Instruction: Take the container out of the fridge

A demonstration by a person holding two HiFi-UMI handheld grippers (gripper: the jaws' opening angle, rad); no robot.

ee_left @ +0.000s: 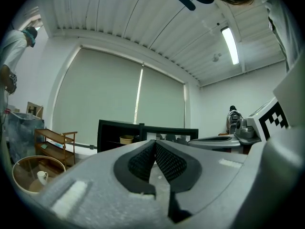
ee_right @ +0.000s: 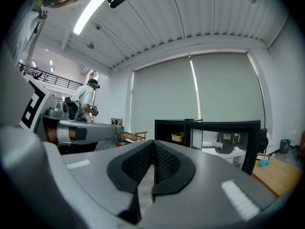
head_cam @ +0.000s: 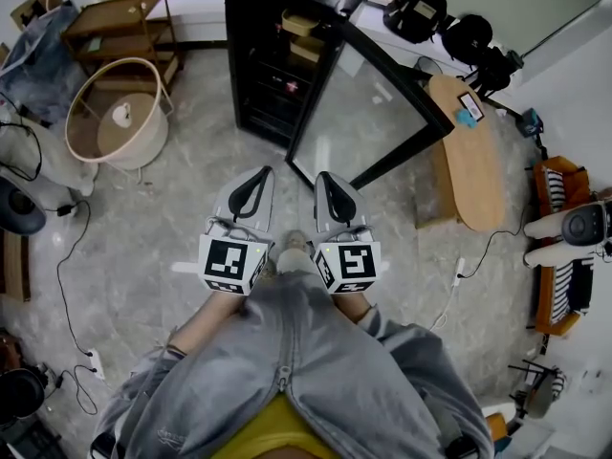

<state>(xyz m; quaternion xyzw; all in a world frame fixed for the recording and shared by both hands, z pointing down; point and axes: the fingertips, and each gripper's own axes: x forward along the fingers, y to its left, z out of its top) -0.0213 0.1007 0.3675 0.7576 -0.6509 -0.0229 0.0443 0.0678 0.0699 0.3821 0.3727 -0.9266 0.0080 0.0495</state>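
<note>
Speaker one: What is hiding here?

Speaker two: A small tan round container (head_cam: 299, 23) is sitting partly behind the door frame (head_cam: 319, 86) of the black glass-door fridge (head_cam: 251, 55); its dark shelves (head_cam: 273, 89) are blurring together.

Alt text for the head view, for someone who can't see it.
A person holds the left gripper and right gripper side by side, both shut and empty, aimed at a black fridge whose glass door stands open. A tan container sits on its upper shelf.
</note>
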